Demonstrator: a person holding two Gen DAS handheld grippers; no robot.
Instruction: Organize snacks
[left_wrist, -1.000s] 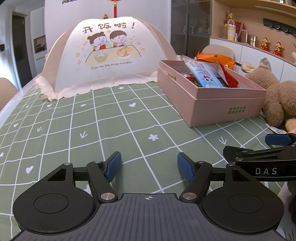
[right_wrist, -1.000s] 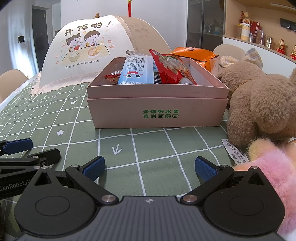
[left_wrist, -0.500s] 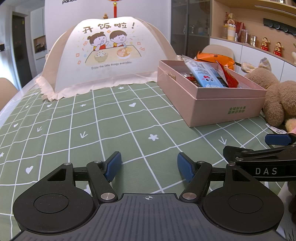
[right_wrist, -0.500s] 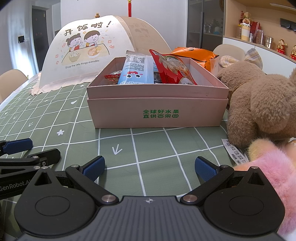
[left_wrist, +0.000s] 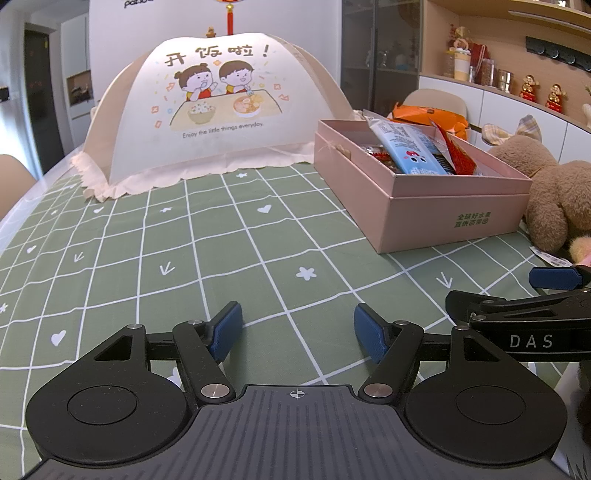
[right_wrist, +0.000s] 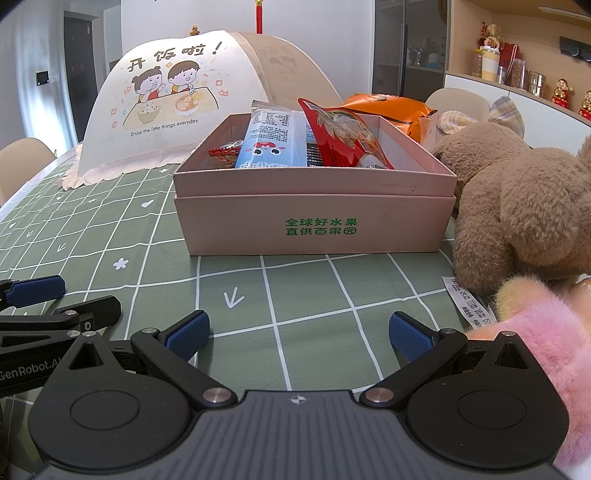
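Observation:
A pink cardboard box (right_wrist: 314, 221) (left_wrist: 454, 210) stands on the green checked tablecloth. Inside it lean a light blue snack packet (right_wrist: 271, 142) (left_wrist: 410, 151), a red snack bag (right_wrist: 345, 134) (left_wrist: 456, 153) and a small red wrapper (right_wrist: 224, 151). An orange snack bag (right_wrist: 384, 109) (left_wrist: 428, 116) lies behind the box. My right gripper (right_wrist: 299, 334) is open over bare cloth in front of the box, nothing between its fingers. My left gripper (left_wrist: 297, 328) is open too, to the left of the box and empty.
A mesh food cover (left_wrist: 221, 110) with a cartoon print stands at the back left. A brown plush toy (right_wrist: 517, 206) sits right of the box, with a pink plush (right_wrist: 532, 325) touching my right gripper's right finger. A paper tag (right_wrist: 469, 306) lies between them.

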